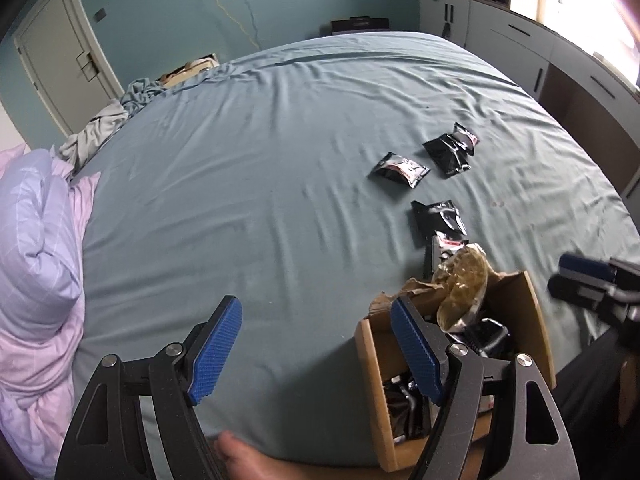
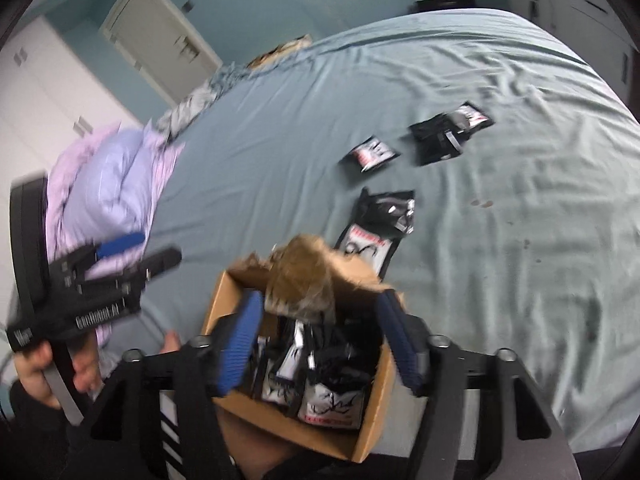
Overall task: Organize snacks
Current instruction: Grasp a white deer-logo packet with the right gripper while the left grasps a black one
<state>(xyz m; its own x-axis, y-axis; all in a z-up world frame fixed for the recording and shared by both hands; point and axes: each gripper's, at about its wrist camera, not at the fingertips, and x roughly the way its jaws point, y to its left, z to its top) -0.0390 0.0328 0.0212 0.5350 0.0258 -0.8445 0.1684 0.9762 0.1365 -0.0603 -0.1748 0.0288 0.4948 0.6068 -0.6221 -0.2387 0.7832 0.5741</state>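
Right gripper over the box, loose packets ahead at 12 to 1 o'clock

Your right gripper (image 2: pixel 320 344) hangs over the cardboard box (image 2: pixel 372 412), jaws apart, gripping nothing; a crinkly tan bag (image 2: pixel 300 280) sits between the tips. Your left gripper (image 1: pixel 316 344) is wide open and empty, left of the box. The nearest packet (image 2: pixel 384 212), flat glossy black foil, lies on the bed (image 2: pixel 520 240) just beyond the box, long axis pointing away from you, nearer the right hand.

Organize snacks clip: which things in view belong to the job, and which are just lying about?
Job:
- cardboard box
- black packets in the box
- clear brownish bag
- loose black packets on the bed
- left claw, right claw, both open

Lying about:
- pink-lilac duvet
- crumpled clothes
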